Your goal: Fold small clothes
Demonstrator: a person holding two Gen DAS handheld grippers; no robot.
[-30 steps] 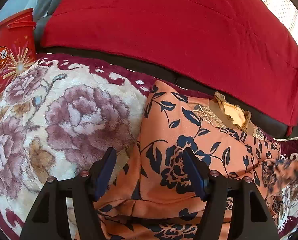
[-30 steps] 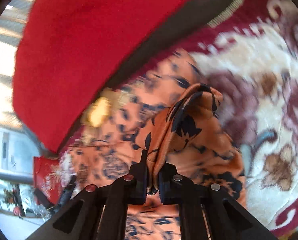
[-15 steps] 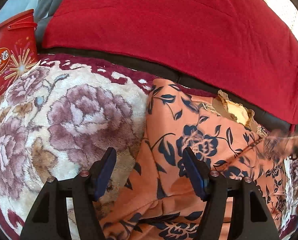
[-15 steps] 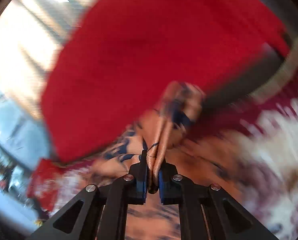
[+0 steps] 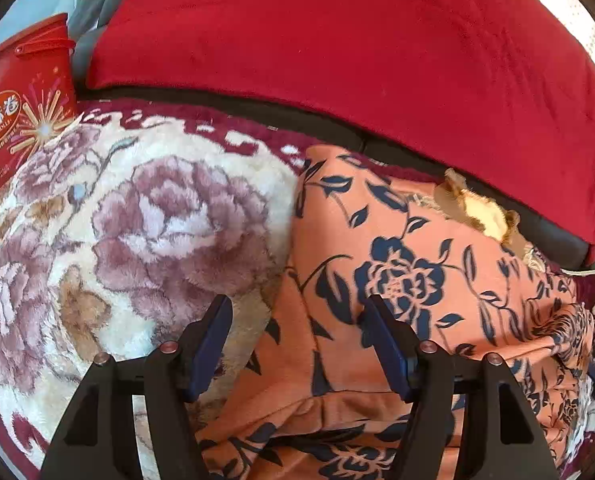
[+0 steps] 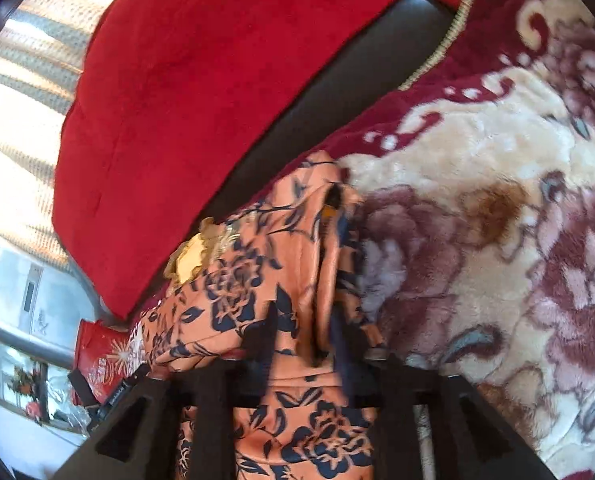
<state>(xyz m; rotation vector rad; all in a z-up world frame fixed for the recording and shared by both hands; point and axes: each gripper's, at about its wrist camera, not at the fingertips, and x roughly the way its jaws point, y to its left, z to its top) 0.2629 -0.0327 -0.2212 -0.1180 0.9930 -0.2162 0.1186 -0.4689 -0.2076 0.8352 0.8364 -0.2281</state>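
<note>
An orange garment with dark blue flowers [image 5: 397,280] lies folded on a plush floral blanket [image 5: 145,220]. It also shows in the right wrist view [image 6: 257,292]. My left gripper [image 5: 297,344] is open and empty, its fingers straddling the garment's left edge. My right gripper [image 6: 305,344] is open over the garment, with a raised fold of the fabric [image 6: 325,248] lying loose between its fingers. A yellow lace collar [image 5: 481,212] sits at the garment's far edge.
A red cushion cover [image 5: 337,40] drapes over the dark sofa back behind the blanket. A red snack tin [image 5: 13,120] stands at the far left. The blanket's maroon border [image 6: 497,40] runs along the sofa seat's right side.
My right gripper carried a pinched fold across the garment, then opened and let it go. The garment now lies flatter. My left gripper stayed open and hardly moved.
</note>
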